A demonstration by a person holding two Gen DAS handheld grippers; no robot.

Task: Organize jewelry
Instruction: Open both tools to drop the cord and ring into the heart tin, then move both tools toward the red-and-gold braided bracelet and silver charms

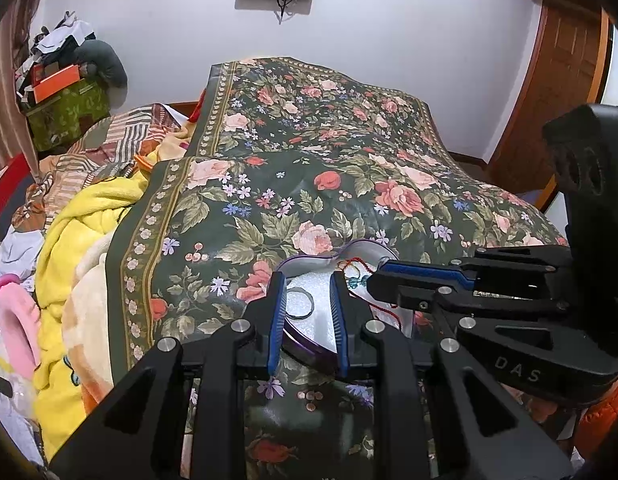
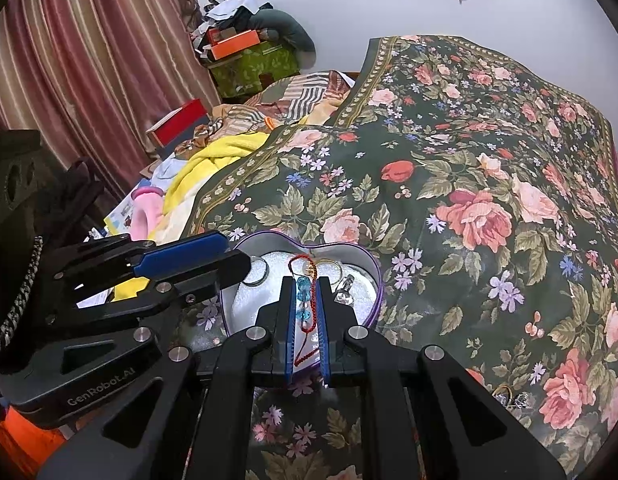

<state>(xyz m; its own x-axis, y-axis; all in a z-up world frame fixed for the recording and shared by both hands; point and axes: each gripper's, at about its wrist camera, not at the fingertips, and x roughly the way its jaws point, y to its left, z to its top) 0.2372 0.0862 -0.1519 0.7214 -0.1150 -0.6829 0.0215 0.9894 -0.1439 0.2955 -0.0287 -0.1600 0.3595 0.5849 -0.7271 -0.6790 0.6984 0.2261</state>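
"DAS" on the right gripper (image 1: 413,280) body, "GenRobot.AI" (raised lettering) on the left gripper (image 2: 237,258).
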